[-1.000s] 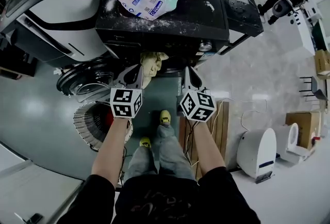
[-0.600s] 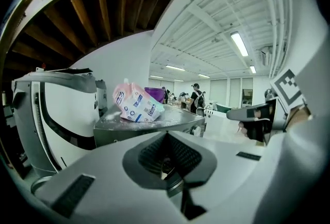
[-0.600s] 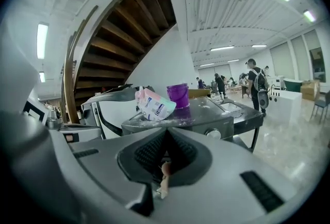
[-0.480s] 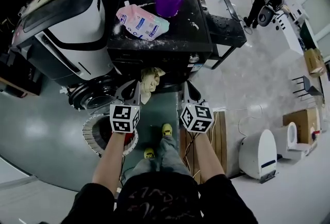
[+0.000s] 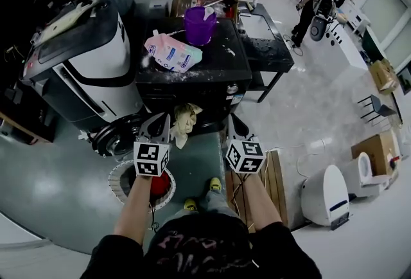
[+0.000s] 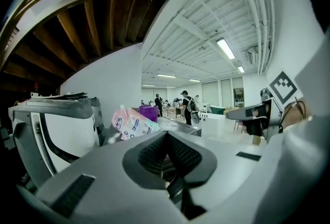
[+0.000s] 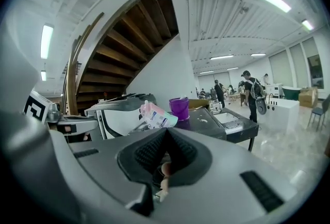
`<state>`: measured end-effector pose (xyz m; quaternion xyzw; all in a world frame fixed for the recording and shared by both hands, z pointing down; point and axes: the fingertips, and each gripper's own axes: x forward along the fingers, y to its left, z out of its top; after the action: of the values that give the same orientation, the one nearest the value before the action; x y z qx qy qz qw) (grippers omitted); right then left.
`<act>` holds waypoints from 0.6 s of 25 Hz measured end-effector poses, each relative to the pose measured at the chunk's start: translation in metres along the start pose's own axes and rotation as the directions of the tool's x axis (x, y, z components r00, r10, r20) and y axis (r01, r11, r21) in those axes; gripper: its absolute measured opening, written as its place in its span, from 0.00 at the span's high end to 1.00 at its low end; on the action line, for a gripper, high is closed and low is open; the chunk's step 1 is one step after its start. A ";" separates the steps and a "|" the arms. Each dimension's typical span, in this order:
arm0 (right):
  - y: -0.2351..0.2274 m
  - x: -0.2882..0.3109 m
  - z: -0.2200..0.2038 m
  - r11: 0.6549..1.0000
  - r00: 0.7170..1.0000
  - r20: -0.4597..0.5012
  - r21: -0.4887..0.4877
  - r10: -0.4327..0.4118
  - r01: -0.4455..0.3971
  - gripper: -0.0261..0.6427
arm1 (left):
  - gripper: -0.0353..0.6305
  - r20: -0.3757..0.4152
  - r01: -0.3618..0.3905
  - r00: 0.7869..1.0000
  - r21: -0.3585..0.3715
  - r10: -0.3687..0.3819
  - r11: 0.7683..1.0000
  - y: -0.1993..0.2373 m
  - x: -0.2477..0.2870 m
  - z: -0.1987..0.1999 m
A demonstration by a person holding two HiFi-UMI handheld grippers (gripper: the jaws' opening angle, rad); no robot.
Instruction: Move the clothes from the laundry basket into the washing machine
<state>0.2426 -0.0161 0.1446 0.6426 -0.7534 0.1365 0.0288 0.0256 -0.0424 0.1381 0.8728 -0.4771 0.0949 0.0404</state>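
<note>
The black washing machine (image 5: 218, 72) stands in front of me, its round door (image 5: 119, 136) swung open at the left. A cream garment (image 5: 183, 120) bulges at the machine's front, just right of my left gripper (image 5: 160, 122); whether they touch is unclear. My right gripper (image 5: 234, 125) is held level beside it. In the gripper views the left gripper (image 6: 167, 138) and right gripper (image 7: 166, 138) have their pads together. A small pale bit shows under the right pads, too unclear to name. The round white laundry basket (image 5: 122, 175) on the floor holds a red garment (image 5: 160, 182).
A pink detergent pouch (image 5: 172, 54) and a purple cup (image 5: 199, 24) sit on the machine's powder-dusted top. A white and black appliance (image 5: 83, 72) stands to the left. A wooden pallet (image 5: 273, 175) and a white device (image 5: 327, 191) lie to the right. People (image 5: 318, 1) stand far back.
Both grippers have risen together, still shut. The head view has pulled back, showing more of the machine top and room. The cream garment stays at the machine's front.
</note>
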 end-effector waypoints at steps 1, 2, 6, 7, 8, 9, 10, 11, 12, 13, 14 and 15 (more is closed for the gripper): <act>-0.001 -0.001 0.003 1.000 1.000 0.003 -0.006 0.003 -0.003 0.95 | 0.93 0.005 -0.010 1.000 -0.004 0.010 1.000 0.003 -0.001 0.003; -0.002 -0.002 0.005 1.000 1.000 0.004 -0.011 0.003 -0.003 0.95 | 0.93 0.012 -0.021 1.000 -0.014 0.022 1.000 0.006 -0.002 0.007; -0.008 -0.004 0.010 1.000 1.000 0.000 -0.018 0.006 -0.006 0.95 | 0.93 0.043 -0.063 0.997 -0.041 0.065 0.997 0.014 -0.007 0.019; -0.008 -0.004 0.011 1.000 1.000 -0.003 -0.021 0.013 -0.013 0.95 | 0.93 0.046 -0.075 0.996 -0.042 0.077 0.996 0.016 -0.009 0.020; -0.008 -0.004 0.013 0.999 1.000 -0.005 -0.027 0.020 -0.020 0.95 | 0.93 0.048 -0.086 0.995 -0.046 0.088 0.995 0.018 -0.010 0.021; -0.008 -0.004 0.015 0.999 1.000 -0.005 -0.033 0.027 -0.027 0.95 | 0.93 0.050 -0.096 0.994 -0.047 0.099 0.994 0.021 -0.011 0.023; -0.009 -0.004 0.017 0.999 0.999 -0.003 -0.036 0.032 -0.032 0.95 | 0.93 0.052 -0.105 0.993 -0.045 0.107 0.993 0.023 -0.011 0.025; -0.011 -0.003 0.019 0.999 0.999 0.002 -0.036 0.034 -0.034 0.95 | 0.93 0.056 -0.112 0.992 -0.038 0.114 0.993 0.025 -0.012 0.028; -0.014 -0.003 0.021 0.999 0.999 0.006 -0.033 0.033 -0.033 0.95 | 0.93 0.061 -0.117 0.991 -0.027 0.118 0.993 0.026 -0.012 0.031; -0.017 -0.003 0.023 0.999 0.999 0.009 -0.027 0.031 -0.031 0.95 | 0.93 0.065 -0.122 0.990 -0.016 0.123 0.992 0.027 -0.013 0.035; -0.019 -0.003 0.025 0.999 0.999 0.012 -0.021 0.031 -0.031 0.95 | 0.93 0.068 -0.128 0.989 -0.005 0.128 0.992 0.028 -0.014 0.038; -0.021 -0.003 0.027 0.999 0.999 0.014 -0.016 0.031 -0.031 0.95 | 0.93 0.072 -0.135 0.988 0.002 0.135 0.991 0.029 -0.015 0.042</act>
<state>0.2674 -0.0229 0.1221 0.6314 -0.7647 0.1264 0.0265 -0.0012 -0.0524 0.0938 0.8415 -0.5358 0.0679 0.0136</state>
